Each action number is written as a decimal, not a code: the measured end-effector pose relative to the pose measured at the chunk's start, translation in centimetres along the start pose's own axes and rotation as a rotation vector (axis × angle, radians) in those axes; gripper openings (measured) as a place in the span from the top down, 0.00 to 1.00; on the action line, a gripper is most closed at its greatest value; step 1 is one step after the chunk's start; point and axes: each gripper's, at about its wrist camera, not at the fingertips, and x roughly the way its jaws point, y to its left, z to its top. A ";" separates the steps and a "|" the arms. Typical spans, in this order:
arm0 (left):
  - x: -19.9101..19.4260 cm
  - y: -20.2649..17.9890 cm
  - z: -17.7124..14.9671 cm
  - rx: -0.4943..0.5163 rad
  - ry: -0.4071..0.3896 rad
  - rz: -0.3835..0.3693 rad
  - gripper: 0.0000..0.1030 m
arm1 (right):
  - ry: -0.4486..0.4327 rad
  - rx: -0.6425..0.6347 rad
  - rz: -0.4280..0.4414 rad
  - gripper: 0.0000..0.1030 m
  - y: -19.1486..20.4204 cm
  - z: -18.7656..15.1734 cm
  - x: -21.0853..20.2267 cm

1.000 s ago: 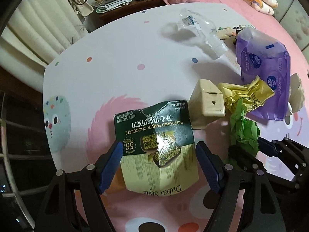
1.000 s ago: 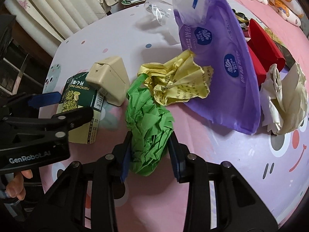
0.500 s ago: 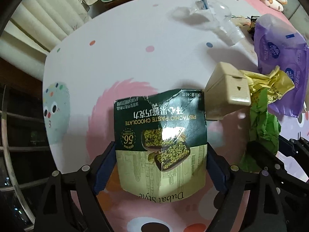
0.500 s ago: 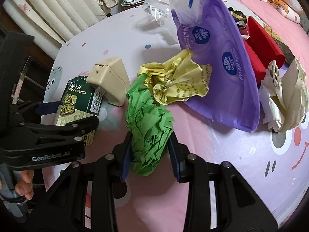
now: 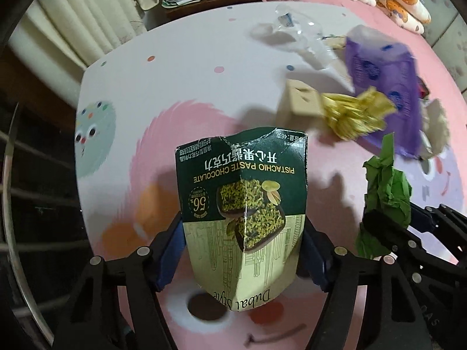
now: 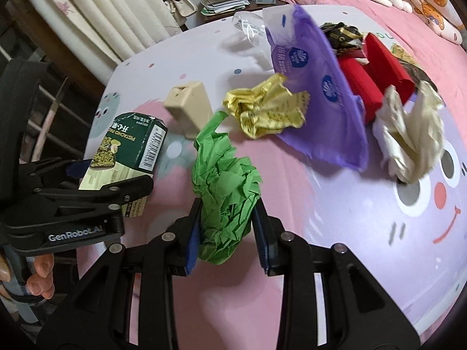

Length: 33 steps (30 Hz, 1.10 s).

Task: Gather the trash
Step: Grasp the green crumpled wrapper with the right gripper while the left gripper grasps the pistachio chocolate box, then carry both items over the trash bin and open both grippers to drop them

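Observation:
A dark green pistachio chocolate box (image 5: 242,180) is clamped between the blue pads of my left gripper (image 5: 242,227). The jaws are closing, and the box is buckled along its middle and raised off the table. The right wrist view shows the same box (image 6: 128,143) tilted in the left gripper (image 6: 111,172). My right gripper (image 6: 227,215) is shut on a crumpled green paper wad (image 6: 224,183), squeezing it tighter and holding it above the pink cartoon tablecloth (image 6: 321,218). In the left wrist view the green wad (image 5: 385,186) hangs at the right in the right gripper (image 5: 408,221).
Left on the table are a beige box (image 6: 189,108), a crumpled yellow wrapper (image 6: 265,108), a purple plastic bag (image 6: 321,87), red boxes (image 6: 379,67), crumpled white paper (image 6: 408,137) and a clear bottle (image 6: 248,26). The table's edge (image 5: 84,116) runs at the left.
The left jaws closed on the chocolate box, which now bends and is lifted off the table. The right gripper has risen with the green wad, away from the yellow wrapper.

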 end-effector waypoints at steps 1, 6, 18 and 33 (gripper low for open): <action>-0.8 -0.3 -0.9 -0.015 -0.009 -0.003 0.33 | -0.002 -0.006 0.007 0.72 0.0 -0.6 -0.7; -5.0 -3.4 -6.0 -0.067 -0.057 -0.015 0.37 | -0.011 -0.050 0.051 0.72 -1.1 -4.3 -4.6; -10.4 -15.0 -22.1 -0.203 -0.145 -0.038 0.38 | 0.000 -0.231 0.138 0.72 -7.3 -17.5 -14.2; -6.3 -24.3 -36.9 -0.197 -0.003 -0.068 0.38 | 0.187 -0.226 0.161 0.72 -14.3 -32.9 -13.0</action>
